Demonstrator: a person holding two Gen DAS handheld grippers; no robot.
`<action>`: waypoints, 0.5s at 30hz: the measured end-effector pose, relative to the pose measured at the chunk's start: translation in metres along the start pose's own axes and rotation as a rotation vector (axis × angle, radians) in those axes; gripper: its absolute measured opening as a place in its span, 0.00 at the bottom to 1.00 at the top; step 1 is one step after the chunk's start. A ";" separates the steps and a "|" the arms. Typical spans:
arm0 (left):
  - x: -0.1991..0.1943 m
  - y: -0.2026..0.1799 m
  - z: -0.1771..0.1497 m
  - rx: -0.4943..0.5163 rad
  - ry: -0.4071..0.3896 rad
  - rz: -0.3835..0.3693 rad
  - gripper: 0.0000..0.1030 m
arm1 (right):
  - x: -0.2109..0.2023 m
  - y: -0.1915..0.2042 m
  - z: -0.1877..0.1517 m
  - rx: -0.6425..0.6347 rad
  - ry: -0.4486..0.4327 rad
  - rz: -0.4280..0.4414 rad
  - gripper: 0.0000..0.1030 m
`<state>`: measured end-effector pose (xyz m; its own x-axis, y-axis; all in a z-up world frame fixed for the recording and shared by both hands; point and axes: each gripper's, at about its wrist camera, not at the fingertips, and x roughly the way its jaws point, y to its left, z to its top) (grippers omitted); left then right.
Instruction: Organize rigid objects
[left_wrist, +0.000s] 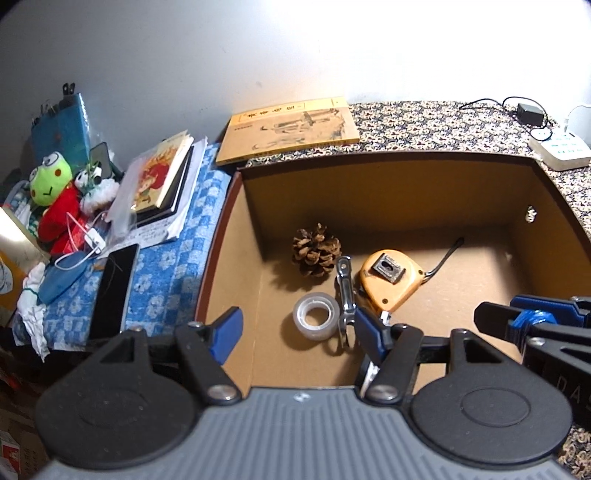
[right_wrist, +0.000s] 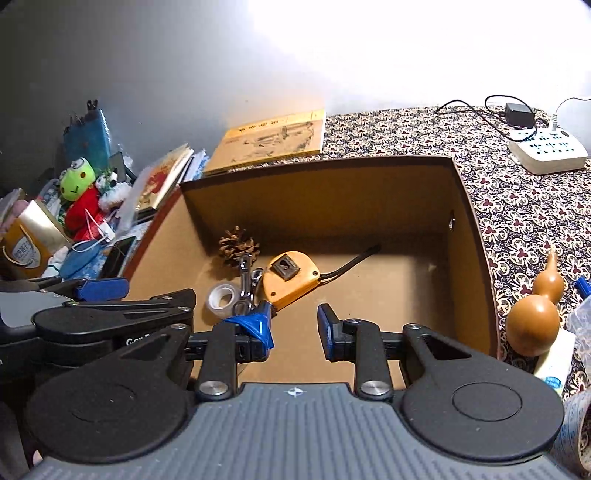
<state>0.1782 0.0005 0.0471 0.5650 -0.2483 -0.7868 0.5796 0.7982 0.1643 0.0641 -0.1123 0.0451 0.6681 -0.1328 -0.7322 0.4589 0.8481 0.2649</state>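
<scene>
Both tools angle down, agape, over box.

Strong light pours from above and behind the open brown cardboard box, bleaching the pale wall beyond it to pure white in the right wrist view; left of the box that same wall falls off into dull grey. Inside the box, the far wall casts a dark band across the floor, and the brown pine cone and clear roll of tape throw soft shadows toward the camera. Both views bow hard at the edges, with black corners. The grey ribbed camera housing nearest the lens is soft and blurred.
</scene>
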 end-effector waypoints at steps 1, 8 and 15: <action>-0.004 0.000 -0.001 -0.002 -0.005 0.000 0.65 | -0.003 0.000 -0.001 0.001 -0.004 0.003 0.09; -0.030 0.002 -0.015 -0.024 -0.012 0.023 0.65 | -0.026 0.004 -0.014 -0.008 -0.020 0.040 0.10; -0.052 0.000 -0.031 -0.059 -0.008 0.053 0.66 | -0.038 0.001 -0.024 -0.042 0.005 0.078 0.10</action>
<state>0.1308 0.0309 0.0691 0.5990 -0.2088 -0.7731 0.5131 0.8413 0.1703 0.0248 -0.0937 0.0583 0.6977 -0.0632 -0.7136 0.3809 0.8764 0.2948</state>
